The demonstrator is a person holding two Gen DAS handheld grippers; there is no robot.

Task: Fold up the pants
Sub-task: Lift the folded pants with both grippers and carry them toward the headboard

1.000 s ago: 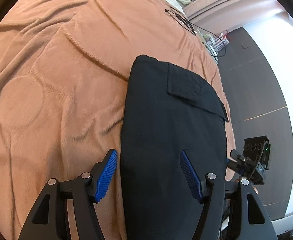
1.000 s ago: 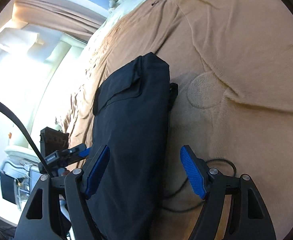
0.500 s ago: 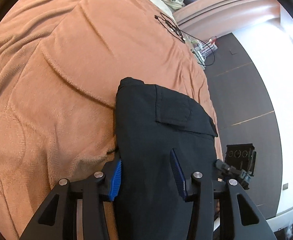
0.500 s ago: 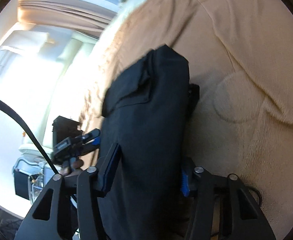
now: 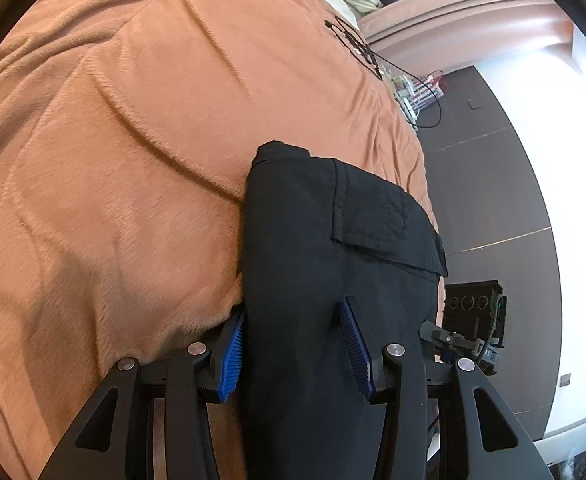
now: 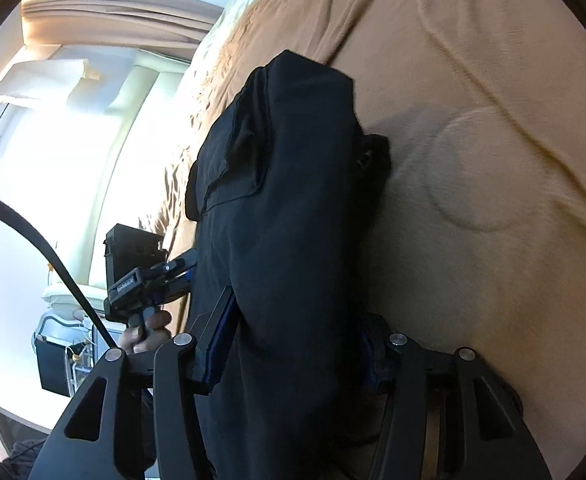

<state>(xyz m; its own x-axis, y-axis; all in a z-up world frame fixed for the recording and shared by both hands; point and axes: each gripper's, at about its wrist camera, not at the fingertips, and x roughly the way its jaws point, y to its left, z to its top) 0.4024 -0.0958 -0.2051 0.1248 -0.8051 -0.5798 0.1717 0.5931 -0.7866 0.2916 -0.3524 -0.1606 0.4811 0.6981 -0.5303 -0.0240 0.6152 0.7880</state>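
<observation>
Left wrist view: the left gripper point(image 5: 295, 350) is seen nearest, its blue pads point(image 5: 231, 354) pinched onto a thick fold of the black pants point(image 5: 333, 264), one pad at the left edge of the cloth, the other pressed into its top. The pants are laid on the orange-brown blanket point(image 5: 133, 140), near its right edge, with a flapped pocket point(image 5: 385, 220) turned upward. To the right, beside the pants, the other gripper's body point(image 5: 473, 328) is seen. Far off, a thin black cable point(image 5: 357, 46) is laid across the blanket.

In the right wrist view, the right gripper point(image 6: 293, 344) is closed around the near end of the pants point(image 6: 289, 200); its right pad is mostly hidden by cloth, so a firm pinch is only probable. The left gripper point(image 6: 149, 276) is held at the pants' left side, and beyond lies the blanket point(image 6: 473, 100).
</observation>
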